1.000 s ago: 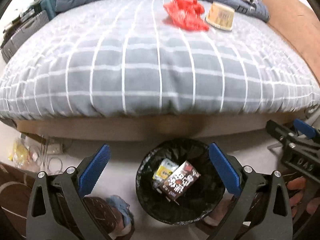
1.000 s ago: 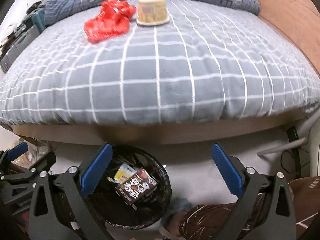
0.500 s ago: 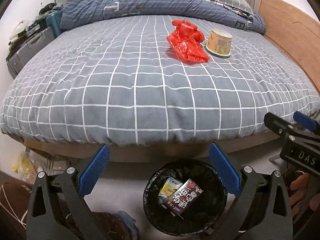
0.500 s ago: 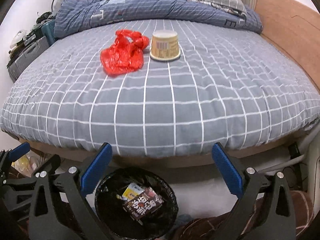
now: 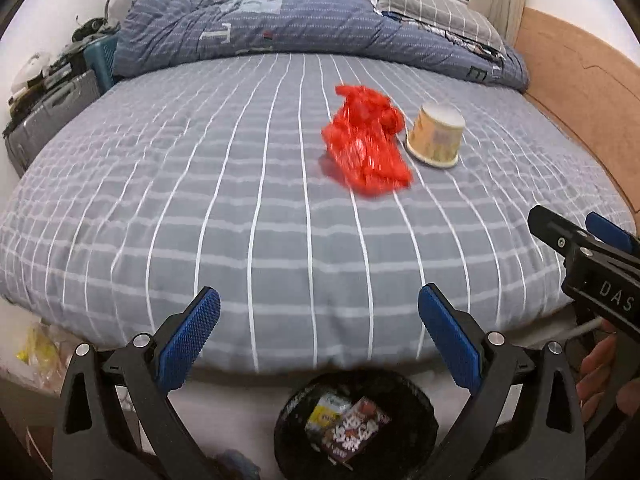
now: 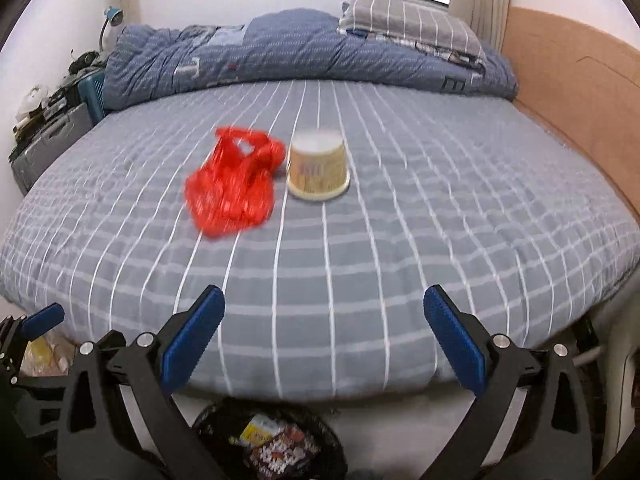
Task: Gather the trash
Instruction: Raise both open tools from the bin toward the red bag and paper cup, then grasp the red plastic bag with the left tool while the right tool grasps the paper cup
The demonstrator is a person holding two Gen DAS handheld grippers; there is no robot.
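Observation:
A crumpled red plastic bag (image 5: 366, 140) (image 6: 234, 182) lies on the grey checked bed (image 5: 200, 208) (image 6: 440, 220). Just right of it a beige paper cup (image 5: 436, 136) (image 6: 318, 168) stands upside down. On the floor at the bed's foot sits a black-lined trash bin (image 5: 416, 412) (image 6: 212, 432) holding a dark snack box (image 5: 354, 430) and a yellow wrapper. My left gripper (image 5: 318, 332) is open and empty, raised over the bed's near edge. My right gripper (image 6: 324, 332) is open and empty too, level with it and to its right.
A folded blue duvet (image 5: 280, 28) and a checked pillow (image 6: 408, 20) lie at the bed's far end. A wooden side board (image 6: 572, 92) runs along the right. A grey suitcase and clutter (image 5: 48, 96) stand at the left. A hand (image 5: 600, 364) holds the right gripper.
Both grippers have risen from above the bin and tilted up towards the bed top. The bin has slid to the bottom of both views. Both stay open.

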